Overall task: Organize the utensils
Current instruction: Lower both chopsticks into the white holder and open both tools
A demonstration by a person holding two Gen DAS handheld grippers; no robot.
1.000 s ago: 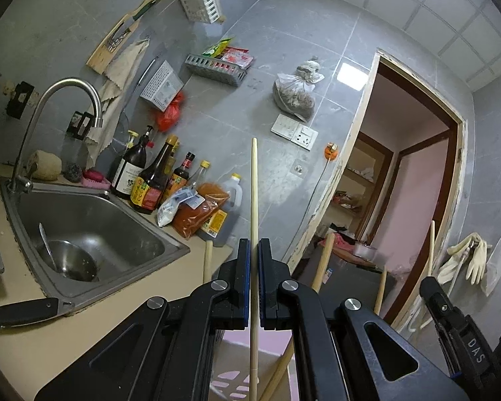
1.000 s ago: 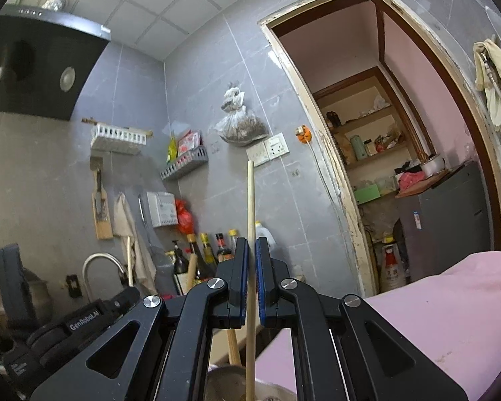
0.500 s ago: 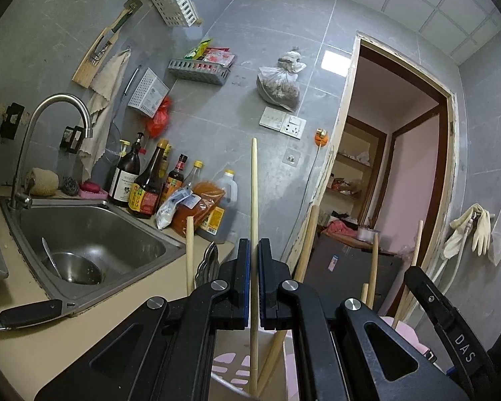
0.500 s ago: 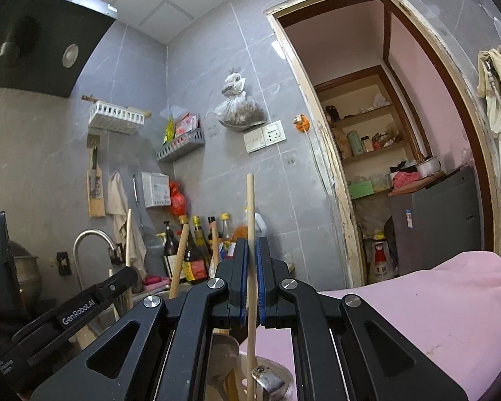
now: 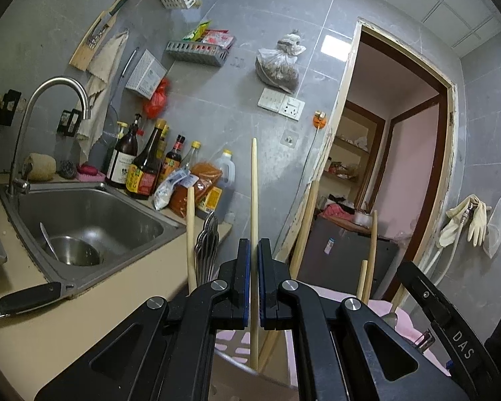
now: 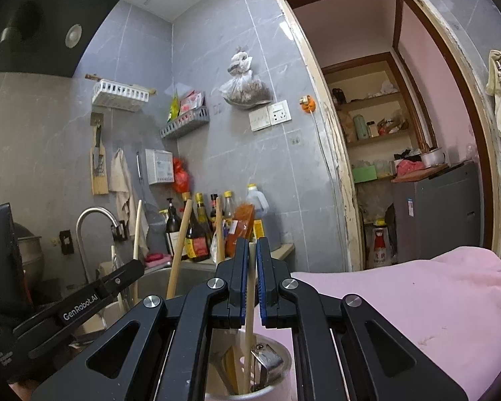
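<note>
Your left tongs (image 5: 254, 287) were pinched narrow on a wooden chopstick (image 5: 254, 200), upright, its lower end already inside the rim of the white holder (image 5: 237, 364) that sat just past the sink (image 5: 93, 214) at the bench's end. A second before, that stick hung above the holder with only two or three other handles showing; by this moment you had come down, and the holder's other chopsticks and a cluster of metal spoons (image 5: 207, 244) rose around the tongs.

Your right tongs (image 6: 249, 284) gripped a second chopstick (image 6: 248, 304), also closed tight on it. A second earlier its top stood far above the fingers; now it barely cleared them, and its lower part reached well down into the steel cup (image 6: 277, 354), beside other sticks and a metal handle. Whether the tip touched bottom you couldn't tell.

So both sticks had moved from carry to insertion. By my reading, the right one looked ready for release; the left probably needed more descent before you let go, or it might tip against the rim.
</note>
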